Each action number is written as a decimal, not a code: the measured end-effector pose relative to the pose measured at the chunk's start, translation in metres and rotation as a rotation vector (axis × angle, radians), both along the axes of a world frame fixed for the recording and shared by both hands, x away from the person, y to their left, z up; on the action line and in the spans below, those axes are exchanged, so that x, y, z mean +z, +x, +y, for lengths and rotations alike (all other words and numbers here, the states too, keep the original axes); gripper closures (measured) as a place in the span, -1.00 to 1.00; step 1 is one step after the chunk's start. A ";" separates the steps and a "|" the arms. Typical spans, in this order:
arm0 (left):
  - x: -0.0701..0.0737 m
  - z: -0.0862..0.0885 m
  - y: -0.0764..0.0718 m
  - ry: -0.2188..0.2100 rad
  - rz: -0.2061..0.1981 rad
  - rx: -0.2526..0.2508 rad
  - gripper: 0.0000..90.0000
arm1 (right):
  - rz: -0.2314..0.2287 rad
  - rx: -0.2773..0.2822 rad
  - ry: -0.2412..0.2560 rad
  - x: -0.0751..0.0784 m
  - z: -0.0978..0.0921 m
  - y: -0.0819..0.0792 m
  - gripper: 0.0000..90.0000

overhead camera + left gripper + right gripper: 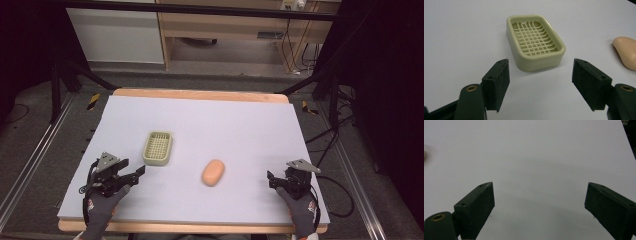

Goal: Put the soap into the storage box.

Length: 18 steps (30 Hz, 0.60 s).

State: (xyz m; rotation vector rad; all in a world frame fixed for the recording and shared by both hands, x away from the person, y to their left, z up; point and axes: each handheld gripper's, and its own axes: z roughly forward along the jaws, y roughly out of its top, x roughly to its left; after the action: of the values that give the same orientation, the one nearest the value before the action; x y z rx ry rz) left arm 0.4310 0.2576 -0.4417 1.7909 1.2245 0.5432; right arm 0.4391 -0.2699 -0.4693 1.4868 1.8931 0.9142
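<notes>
From above we see a pale lilac mat [240, 125] over a wooden table, dark floor and rails around, with the pale green slotted plastic soap dish [158, 148] just beyond our left gripper [138, 172] and the peach oval soap bar [213, 172] mid-table, well apart from our right gripper [270, 179]. Along the left gripper [540, 75] its jaws gape wide and empty, the dish [535, 41] just ahead and the soap [627, 51] off to the right. The right gripper [539, 200] spreads equally wide over bare mat [536, 152], gripping nothing.
</notes>
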 end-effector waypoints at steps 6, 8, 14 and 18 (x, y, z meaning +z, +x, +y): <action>0.002 -0.005 0.001 0.008 0.004 -0.016 -0.38 | -0.006 -0.003 -0.001 0.000 0.000 0.000 -0.80; 0.004 -0.007 0.001 0.007 0.002 -0.017 -0.39 | -0.008 -0.001 0.000 0.000 0.001 0.000 -0.80; 0.010 -0.015 0.003 0.000 -0.004 -0.039 -0.40 | -0.008 -0.003 -0.003 0.000 0.001 -0.001 -0.80; 0.013 -0.018 0.004 -0.001 -0.006 -0.045 -0.41 | -0.011 -0.010 -0.009 0.000 0.001 -0.001 -0.81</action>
State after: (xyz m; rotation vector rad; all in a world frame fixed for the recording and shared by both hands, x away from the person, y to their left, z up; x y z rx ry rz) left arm 0.4346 0.2400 -0.4290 1.8103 1.1779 0.5216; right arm 0.4380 -0.2692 -0.4691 1.4817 1.8781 0.9060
